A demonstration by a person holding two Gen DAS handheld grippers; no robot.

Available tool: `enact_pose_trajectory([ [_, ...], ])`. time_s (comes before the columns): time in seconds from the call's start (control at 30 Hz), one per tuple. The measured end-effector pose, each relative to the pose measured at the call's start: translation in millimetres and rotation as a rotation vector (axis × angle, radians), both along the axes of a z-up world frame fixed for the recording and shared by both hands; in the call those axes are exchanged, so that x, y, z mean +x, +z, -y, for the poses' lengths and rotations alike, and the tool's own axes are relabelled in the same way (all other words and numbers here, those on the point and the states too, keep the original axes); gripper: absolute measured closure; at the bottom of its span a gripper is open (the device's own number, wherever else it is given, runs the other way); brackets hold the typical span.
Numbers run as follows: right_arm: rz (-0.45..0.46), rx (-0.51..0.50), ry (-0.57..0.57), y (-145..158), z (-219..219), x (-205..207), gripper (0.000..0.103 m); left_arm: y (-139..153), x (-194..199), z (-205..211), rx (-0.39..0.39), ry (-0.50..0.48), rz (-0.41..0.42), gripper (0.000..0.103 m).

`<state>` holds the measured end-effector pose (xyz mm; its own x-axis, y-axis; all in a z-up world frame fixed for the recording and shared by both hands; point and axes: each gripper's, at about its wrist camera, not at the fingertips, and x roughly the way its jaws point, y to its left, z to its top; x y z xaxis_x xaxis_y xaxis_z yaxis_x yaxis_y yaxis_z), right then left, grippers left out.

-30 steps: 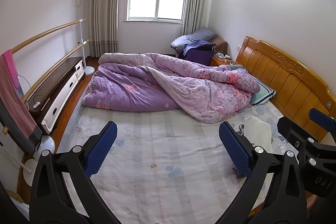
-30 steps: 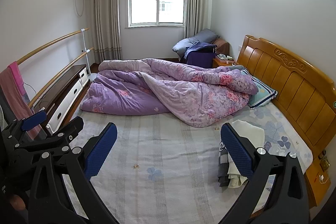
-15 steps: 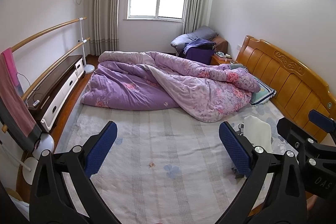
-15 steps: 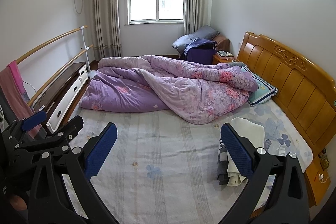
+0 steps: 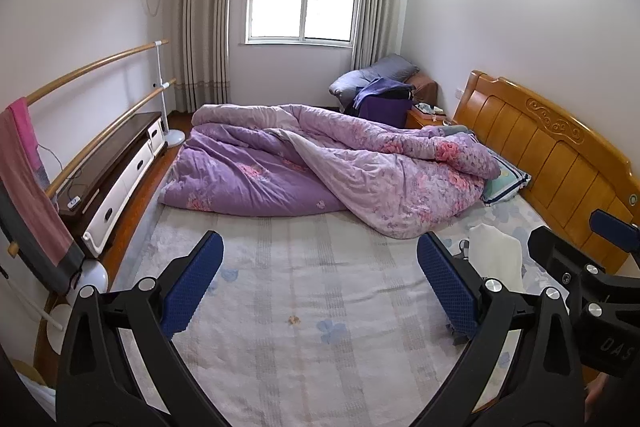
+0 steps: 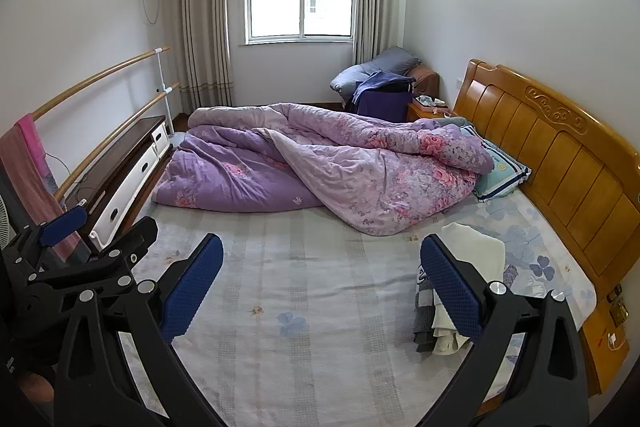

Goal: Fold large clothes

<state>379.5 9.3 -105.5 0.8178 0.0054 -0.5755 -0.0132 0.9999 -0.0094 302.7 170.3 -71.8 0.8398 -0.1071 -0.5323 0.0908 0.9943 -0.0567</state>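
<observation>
both held above the bed sheet (image 6: 320, 307), left gripper (image 5: 318, 287) and right gripper (image 6: 322, 289) gape wide, empty; clothes pile (image 6: 460, 291) lies front-right near the headboard (image 6: 560, 163), nearer the right gripper, long axis running away from the tongs.

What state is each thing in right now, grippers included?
Left gripper: open, empty.
Right gripper: open, empty.
Stack of white and grey clothes: piled on the bed, untouched.
Purple floral quilt: crumpled, unfolded.
Grey striped curtains: drawn open.
</observation>
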Motion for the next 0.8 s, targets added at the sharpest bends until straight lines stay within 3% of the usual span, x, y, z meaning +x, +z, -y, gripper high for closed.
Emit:
enact_pose_trajectory([
  [0.8, -0.011, 0.001, -0.012, -2.5, 4.5, 0.8, 0.007, 0.1, 1.8, 5.8, -0.005, -0.004, -0.013, 0.005],
])
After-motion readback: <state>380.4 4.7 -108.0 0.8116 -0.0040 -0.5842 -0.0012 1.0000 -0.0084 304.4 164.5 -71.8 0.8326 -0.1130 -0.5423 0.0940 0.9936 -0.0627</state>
